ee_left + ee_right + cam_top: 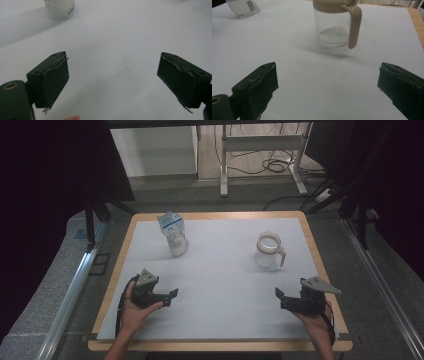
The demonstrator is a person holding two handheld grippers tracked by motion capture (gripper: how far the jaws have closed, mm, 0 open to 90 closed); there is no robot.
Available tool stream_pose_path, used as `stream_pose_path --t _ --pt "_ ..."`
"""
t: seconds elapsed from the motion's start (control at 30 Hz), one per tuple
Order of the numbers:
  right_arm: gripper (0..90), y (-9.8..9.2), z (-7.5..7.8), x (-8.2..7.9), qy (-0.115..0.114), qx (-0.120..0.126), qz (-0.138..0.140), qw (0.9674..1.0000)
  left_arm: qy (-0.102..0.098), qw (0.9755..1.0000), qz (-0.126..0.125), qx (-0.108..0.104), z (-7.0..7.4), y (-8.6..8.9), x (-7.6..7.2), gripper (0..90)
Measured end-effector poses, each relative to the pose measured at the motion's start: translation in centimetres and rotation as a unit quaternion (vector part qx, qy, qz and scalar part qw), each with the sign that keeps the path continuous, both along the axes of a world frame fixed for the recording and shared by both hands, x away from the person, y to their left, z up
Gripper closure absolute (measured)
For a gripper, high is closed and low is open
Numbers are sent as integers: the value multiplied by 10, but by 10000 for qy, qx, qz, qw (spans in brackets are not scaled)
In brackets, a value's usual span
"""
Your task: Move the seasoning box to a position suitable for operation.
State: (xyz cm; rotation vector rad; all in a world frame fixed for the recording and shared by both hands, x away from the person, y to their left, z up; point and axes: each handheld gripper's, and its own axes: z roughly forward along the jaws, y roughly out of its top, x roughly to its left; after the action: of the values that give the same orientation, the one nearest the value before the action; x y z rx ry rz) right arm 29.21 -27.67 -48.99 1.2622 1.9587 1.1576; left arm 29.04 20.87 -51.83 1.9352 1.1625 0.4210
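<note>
Both tongs rest open and empty on the white table [225, 285]. A white pouch [173, 233] stands beyond the left gripper [172, 296]; a clear jug [270, 250] stands beyond the right gripper [278, 298].

A wooden-edged counter [126, 254] carries a pale grey mat [220, 285]. Beyond its far edge, a white metal frame [260, 142] stands on the floor, with black cables [272, 166] looped beside it. Dark curtains [55, 180] hang at far left.
</note>
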Motion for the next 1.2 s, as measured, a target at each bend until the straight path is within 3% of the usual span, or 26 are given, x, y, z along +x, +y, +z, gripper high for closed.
stream_pose_path --t 0.17,0.23,0.3,0.37,0.47,0.7,0.9,0.97,1.0,1.17,1.2 --pt "42 -5 -1 2 26 45 -47 10000 71 10000 -18 -62 -3 2 5 141" --pt "44 -6 -1 1 63 -46 -80 9999 72 9999 -38 -123 -2 2 7 163" --pt "54 -10 -1 3 111 109 -122 9998 39 9999 -84 -112 1 -2 13 180" --pt "59 -12 0 4 55 105 -154 9998 54 9999 -100 -80 2 -4 14 180" --pt "62 -13 1 5 -36 99 -133 9999 49 9999 -119 -6 5 -6 9 213" --pt "67 -16 2 6 -94 123 -101 9998 135 9998 32 -128 1 4 3 254" --pt "66 -5 16 24 -205 78 64 9997 96 9996 -31 -250 3 15 -1 263" --pt "66 2 26 40 -275 -89 78 9996 106 9995 -106 -289 3 19 0 262" --pt "66 2 26 40 -275 -89 78 9996 106 9995 -106 -289 3 19 0 261" --pt "64 16 36 80 -154 -113 168 9997 203 9989 -49 -410 1 25 2 245" --pt "64 16 36 80 -154 -113 168 9997 222 9988 -45 -444 0 27 2 245"
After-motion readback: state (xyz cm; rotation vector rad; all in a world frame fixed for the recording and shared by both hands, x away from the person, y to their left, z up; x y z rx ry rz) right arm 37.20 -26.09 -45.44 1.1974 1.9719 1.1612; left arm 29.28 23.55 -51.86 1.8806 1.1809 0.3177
